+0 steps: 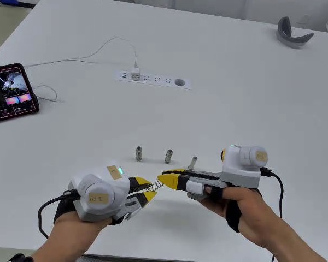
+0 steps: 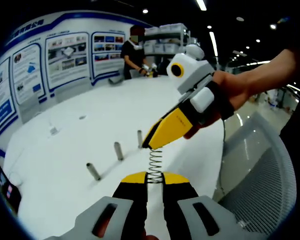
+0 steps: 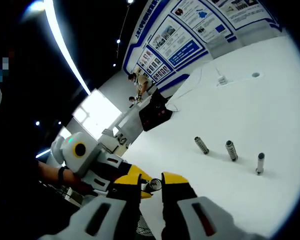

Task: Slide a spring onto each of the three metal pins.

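The left gripper (image 1: 147, 189) pinches one end of the spring (image 1: 156, 186), held above the table (image 1: 235, 109). The right gripper (image 1: 165, 180) is closed on its other end. Just behind, the left pin (image 1: 139, 153) and middle pin (image 1: 168, 156) wear springs, and the right pin (image 1: 192, 162) is bare.

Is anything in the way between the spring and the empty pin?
Nothing visible is. The spring is held between the left gripper and the right gripper, and only bare white table lies between it and the bare pin.
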A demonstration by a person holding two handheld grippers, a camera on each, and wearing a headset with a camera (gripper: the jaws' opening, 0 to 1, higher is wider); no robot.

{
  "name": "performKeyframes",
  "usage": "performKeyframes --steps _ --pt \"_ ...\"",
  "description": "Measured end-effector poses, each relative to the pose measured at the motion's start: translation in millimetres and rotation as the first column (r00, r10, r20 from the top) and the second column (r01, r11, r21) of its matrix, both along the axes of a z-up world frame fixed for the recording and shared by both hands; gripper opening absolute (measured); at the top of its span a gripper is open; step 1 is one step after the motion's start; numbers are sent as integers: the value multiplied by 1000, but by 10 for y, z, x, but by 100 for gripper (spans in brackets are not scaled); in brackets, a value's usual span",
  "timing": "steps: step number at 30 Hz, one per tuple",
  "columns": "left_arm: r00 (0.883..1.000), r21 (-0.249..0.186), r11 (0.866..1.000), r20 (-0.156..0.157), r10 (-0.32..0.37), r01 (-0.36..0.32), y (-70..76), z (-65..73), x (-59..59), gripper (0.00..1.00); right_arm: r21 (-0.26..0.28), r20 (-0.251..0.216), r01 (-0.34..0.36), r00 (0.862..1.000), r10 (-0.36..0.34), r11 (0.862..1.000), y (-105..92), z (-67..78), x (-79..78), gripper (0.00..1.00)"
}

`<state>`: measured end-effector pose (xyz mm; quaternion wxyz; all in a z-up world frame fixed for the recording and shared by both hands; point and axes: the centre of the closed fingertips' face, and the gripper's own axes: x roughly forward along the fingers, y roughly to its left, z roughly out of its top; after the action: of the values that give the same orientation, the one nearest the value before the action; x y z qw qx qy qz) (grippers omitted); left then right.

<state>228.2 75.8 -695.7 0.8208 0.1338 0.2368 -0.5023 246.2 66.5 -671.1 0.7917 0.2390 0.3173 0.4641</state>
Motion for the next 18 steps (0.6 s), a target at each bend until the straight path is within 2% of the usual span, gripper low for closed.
performKeyframes --steps 8,18 --pt "1000 -11 1000 12 -1 1 -13 42 20 10 -34 -2 -5 1000 5 999 -46 -75 -10 20" --pt "1000 -7 1000 12 -21 21 -40 44 -4 10 -14 1 -24 1000 24 1000 -31 -19 -40 13"
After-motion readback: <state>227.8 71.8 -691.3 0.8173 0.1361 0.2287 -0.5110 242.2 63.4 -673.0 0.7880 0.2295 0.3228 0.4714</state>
